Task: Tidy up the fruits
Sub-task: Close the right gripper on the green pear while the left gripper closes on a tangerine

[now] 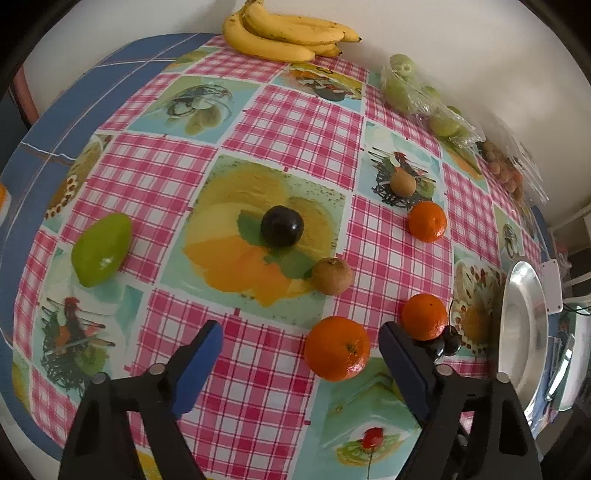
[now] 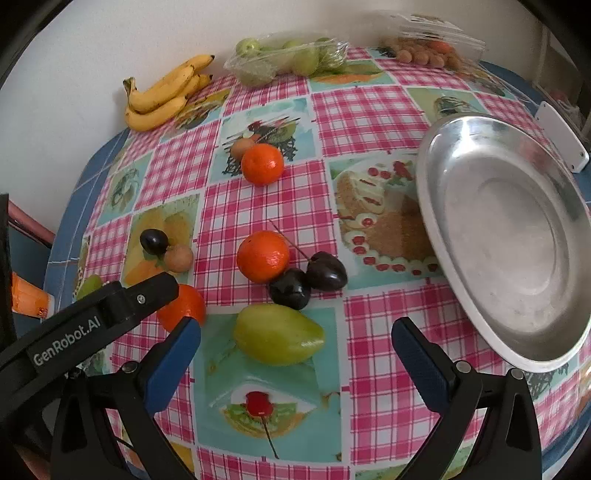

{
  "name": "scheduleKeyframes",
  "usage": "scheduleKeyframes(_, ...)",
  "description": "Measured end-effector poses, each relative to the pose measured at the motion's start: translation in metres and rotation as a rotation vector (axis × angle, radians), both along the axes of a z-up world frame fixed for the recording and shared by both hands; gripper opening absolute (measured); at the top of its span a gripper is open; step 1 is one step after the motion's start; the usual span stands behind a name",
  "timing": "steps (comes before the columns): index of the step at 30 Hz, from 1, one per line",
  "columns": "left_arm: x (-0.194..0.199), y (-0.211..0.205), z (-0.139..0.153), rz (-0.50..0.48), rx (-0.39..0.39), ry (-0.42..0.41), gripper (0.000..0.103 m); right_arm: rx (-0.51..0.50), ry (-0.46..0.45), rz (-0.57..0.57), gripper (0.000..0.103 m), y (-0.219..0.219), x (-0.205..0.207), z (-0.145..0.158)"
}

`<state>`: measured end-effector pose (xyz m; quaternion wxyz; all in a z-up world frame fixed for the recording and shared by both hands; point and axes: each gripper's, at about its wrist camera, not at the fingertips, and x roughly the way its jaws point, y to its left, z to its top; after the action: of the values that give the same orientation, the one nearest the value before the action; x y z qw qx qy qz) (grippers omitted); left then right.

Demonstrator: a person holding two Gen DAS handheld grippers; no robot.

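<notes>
My left gripper [image 1: 301,328] hangs open over the checked tablecloth. An orange [image 1: 337,349] lies between its blue pads, nearer the right one, with neither pad touching it. In the right wrist view that same orange [image 2: 183,308] shows under the left gripper's black finger [image 2: 122,299]. My right gripper [image 2: 297,325] is open too, with a green mango-like fruit [image 2: 277,334] lying untouched between its fingers. Behind that fruit sit two dark plums [image 2: 308,280] and a second orange [image 2: 263,256]. An empty metal tray [image 2: 509,240] lies to the right.
Bananas [image 1: 288,35] and a plastic bag of green fruit [image 1: 417,96] lie along the far wall. A dark plum [image 1: 282,226], two kiwis [image 1: 331,276], a third orange [image 1: 427,221] and a green fruit [image 1: 101,254] are scattered mid-table. The tray [image 1: 524,314] is at the right edge.
</notes>
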<state>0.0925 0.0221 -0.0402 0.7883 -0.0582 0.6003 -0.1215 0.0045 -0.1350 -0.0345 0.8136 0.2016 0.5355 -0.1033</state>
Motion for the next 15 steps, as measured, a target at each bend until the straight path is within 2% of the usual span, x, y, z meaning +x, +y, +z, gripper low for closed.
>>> scheduleKeyframes(8, 0.002, -0.005, -0.007, -0.025, 0.002, 0.016, 0.079, 0.006, 0.027, 0.013, 0.102, 0.004, 0.007, -0.01)
scheduleKeyframes(15, 0.004, -0.006, -0.01, -0.026, -0.004, 0.019, 0.079, 0.032, 0.052, -0.02, 0.094, 0.0, 0.005, -0.015)
